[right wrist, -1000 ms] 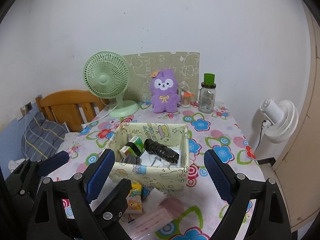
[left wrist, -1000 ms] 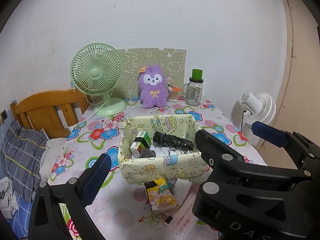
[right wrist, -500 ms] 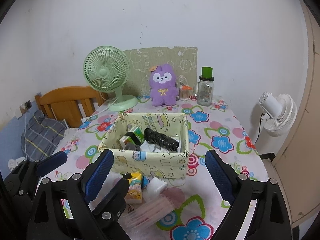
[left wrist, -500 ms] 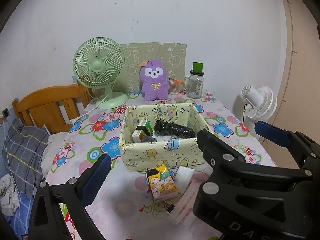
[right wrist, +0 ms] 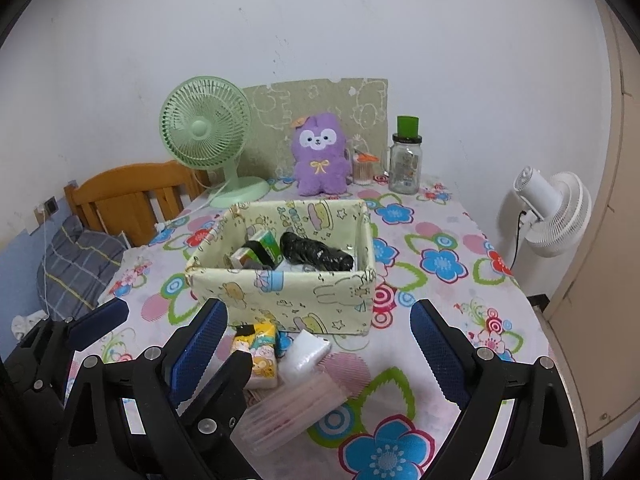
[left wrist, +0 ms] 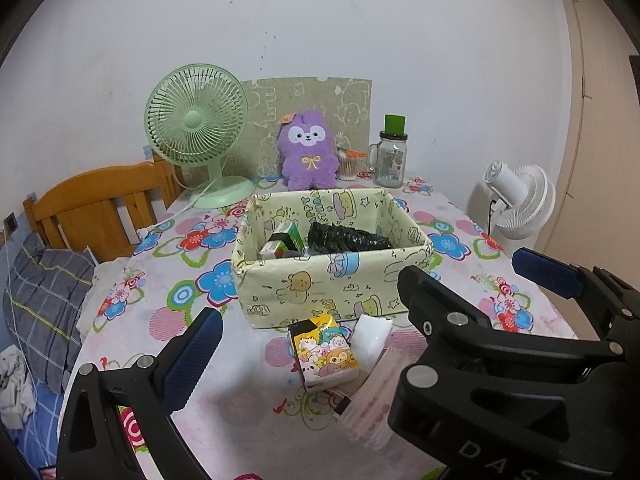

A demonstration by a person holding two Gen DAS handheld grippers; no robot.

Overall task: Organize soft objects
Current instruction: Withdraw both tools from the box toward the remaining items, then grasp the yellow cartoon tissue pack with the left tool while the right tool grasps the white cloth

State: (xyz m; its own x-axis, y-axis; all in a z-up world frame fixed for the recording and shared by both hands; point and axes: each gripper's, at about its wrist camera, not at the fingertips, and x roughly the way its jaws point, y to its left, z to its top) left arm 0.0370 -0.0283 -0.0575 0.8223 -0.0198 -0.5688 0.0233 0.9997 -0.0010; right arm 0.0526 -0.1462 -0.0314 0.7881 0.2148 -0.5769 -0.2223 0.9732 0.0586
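A pale yellow fabric box (left wrist: 320, 292) (right wrist: 288, 300) stands mid-table and holds a black bundle (left wrist: 344, 238) (right wrist: 316, 254) and a green carton (left wrist: 286, 236). In front of it lie a cartoon tissue pack (left wrist: 324, 356) (right wrist: 260, 354), a white packet (left wrist: 370, 340) (right wrist: 304, 354) and a clear pink-striped pouch (left wrist: 372, 396) (right wrist: 292, 412). A purple plush (left wrist: 308, 150) (right wrist: 320, 156) sits at the back. My left gripper (left wrist: 368, 320) (right wrist: 160, 316) is open, above the table near the tissue pack. My right gripper (right wrist: 318, 344) is open over the white packet; its body (left wrist: 500, 360) blocks the left wrist view's right side.
A green desk fan (left wrist: 198, 128) with its cord, a glass jar with green lid (left wrist: 390, 156) and a small cup (left wrist: 348, 162) stand at the back. A wooden chair (left wrist: 96, 208) and bed are left. A white fan (right wrist: 548, 212) stands right of the table.
Both grippers have pulled back and tilted down, so the box and the items before it sit higher and farther in view. Nothing on the table has moved.
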